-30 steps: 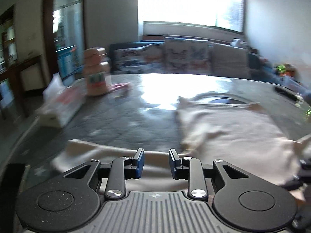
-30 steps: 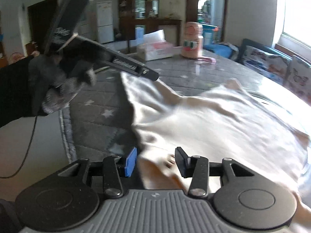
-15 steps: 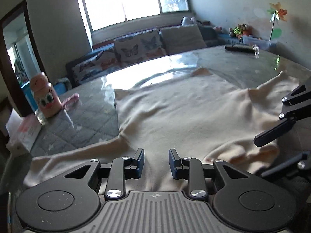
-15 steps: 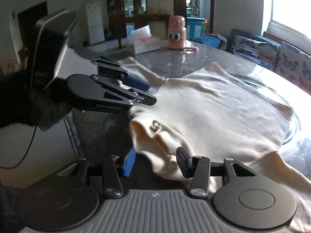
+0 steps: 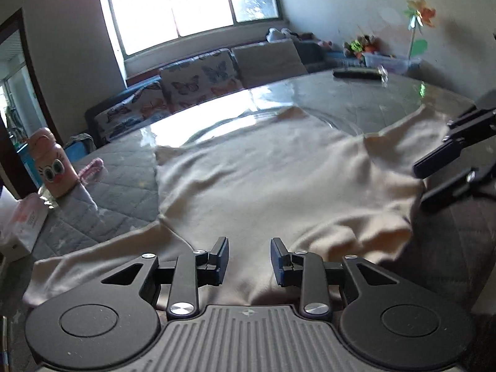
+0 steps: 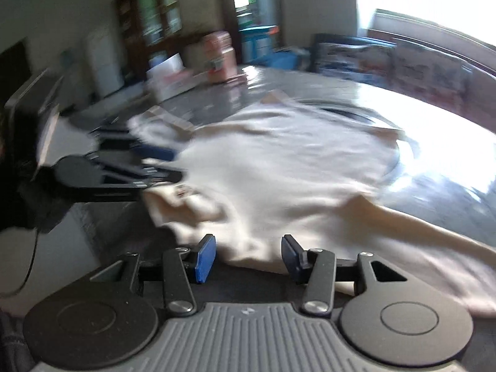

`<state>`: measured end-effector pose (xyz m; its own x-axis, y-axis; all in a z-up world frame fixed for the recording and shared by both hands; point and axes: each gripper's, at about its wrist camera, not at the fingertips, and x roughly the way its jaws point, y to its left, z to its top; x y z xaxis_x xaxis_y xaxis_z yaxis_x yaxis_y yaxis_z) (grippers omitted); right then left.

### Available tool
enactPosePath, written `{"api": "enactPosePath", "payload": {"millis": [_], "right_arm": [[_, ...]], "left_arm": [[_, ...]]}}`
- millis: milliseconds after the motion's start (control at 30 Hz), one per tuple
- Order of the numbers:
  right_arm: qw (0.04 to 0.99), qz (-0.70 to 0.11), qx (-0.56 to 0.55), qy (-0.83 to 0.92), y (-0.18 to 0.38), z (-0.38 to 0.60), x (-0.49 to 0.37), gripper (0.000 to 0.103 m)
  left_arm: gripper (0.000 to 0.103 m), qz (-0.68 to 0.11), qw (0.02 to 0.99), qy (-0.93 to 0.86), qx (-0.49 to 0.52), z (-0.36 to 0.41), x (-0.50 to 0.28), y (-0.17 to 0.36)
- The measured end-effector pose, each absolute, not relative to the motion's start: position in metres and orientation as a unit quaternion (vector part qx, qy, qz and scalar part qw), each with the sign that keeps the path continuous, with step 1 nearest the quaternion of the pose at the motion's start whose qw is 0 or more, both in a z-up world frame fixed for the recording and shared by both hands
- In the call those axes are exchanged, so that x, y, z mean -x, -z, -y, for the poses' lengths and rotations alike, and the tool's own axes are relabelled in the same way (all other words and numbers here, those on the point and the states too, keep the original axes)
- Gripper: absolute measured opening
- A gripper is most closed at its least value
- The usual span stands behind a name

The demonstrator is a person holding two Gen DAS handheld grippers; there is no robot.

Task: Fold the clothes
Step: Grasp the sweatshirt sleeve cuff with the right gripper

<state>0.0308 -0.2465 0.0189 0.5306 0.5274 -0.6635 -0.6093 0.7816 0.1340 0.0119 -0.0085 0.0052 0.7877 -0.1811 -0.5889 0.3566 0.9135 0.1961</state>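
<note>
On table (image 5: 356, 105), cream shirt (image 5: 263, 179) spread; both claws parted.

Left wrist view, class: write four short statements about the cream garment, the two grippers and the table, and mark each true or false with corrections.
1. The cream garment lies spread on the table. True.
2. The left gripper is shut on cloth. False: its fingers stand apart.
3. A pink bottle stands at the left. True.
4. The right gripper is out of view. False: it shows at the garment's right edge.
</note>
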Motion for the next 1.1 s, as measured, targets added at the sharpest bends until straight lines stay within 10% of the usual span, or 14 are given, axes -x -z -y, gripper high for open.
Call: {"api": "enactPosePath", "payload": {"millis": [700, 933, 1100], "right_arm": [[0.937, -0.335, -0.085, 0.045, 0.027, 0.415, -0.062, 0.044], [0.941, -0.321, -0.081, 0.071, 0.034, 0.417, -0.064, 0.009], [0.946, -0.299, -0.104, 0.068, 0.016, 0.425, -0.057, 0.007]], "left_arm": [[0.038, -0.299, 0.924, 0.214, -0.108, 0.081, -0.038, -0.007], [0.038, -0.305, 0.919, 0.225, -0.109, 0.093, -0.042, -0.002], [0.039, -0.308, 0.916, 0.233, -0.111, 0.099, -0.042, 0.001]]}}
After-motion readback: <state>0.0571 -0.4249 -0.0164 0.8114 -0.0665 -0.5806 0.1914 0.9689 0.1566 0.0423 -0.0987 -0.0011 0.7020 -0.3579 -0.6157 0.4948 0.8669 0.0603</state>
